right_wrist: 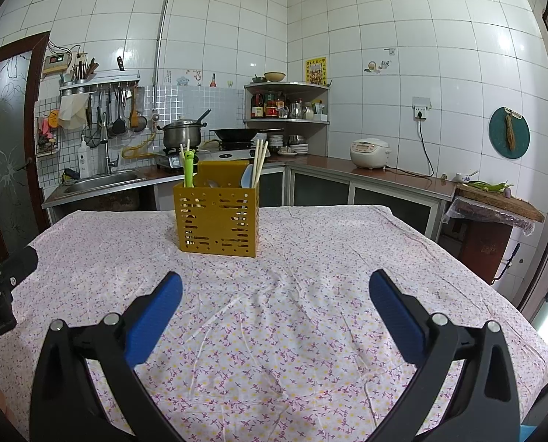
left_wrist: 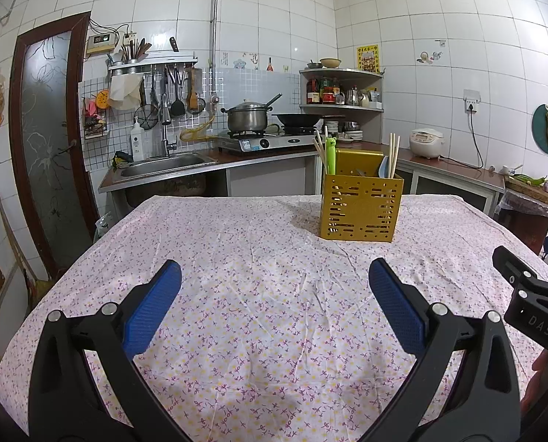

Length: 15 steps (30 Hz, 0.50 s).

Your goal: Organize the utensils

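1. The left gripper (left_wrist: 274,294) hovers over the bench with its blue-padded fingers spread wide and nothing between them.
2. The right gripper (right_wrist: 274,302) is likewise spread wide and empty, held just beside the left one; part of its black body shows at the right edge of the left wrist view.
3. Under both lies the bench (left_wrist: 259,331), covered by a white cloth with small purple and yellow flowers.
4. Farther out, toward the far side of the bench, stands the utensil holder (right_wrist: 217,223): a mustard-yellow square box, upright, its walls pierced with rows of slots and holes and its back wall taller than the front.
5. In the holder stand pale chopsticks (right_wrist: 260,162) at the right, a light blue spoon (right_wrist: 247,176) beside them, and a green cartoon-topped utensil (right_wrist: 189,169) at the left.
6. Behind the bench are a sink (right_wrist: 100,180), a stove with a steel pot (right_wrist: 181,134), and a white rice cooker (right_wrist: 369,153).
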### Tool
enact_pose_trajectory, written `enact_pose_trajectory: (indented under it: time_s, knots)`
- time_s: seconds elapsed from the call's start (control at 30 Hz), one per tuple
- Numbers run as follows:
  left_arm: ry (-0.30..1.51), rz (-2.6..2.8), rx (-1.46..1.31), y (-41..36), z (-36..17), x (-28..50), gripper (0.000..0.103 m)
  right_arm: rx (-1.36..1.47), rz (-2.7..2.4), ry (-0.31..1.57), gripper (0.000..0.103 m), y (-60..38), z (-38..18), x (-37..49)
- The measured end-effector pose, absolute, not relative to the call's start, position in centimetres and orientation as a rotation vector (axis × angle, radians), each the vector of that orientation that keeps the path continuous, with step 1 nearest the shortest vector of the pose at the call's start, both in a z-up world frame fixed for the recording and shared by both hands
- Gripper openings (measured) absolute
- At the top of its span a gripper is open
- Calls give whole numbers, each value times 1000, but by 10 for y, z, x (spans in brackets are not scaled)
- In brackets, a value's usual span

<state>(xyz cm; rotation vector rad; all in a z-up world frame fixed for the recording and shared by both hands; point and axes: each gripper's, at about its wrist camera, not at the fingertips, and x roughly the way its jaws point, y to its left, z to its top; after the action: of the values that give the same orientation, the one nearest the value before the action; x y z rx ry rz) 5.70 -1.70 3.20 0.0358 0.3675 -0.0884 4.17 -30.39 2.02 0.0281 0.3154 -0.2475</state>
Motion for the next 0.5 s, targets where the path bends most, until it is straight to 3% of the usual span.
enact_pose_trajectory:
  time_s: [0.5]
  knots:
    - [367,-81,40,-21,29,57,98,29,-247,308,99,-303,23,42]
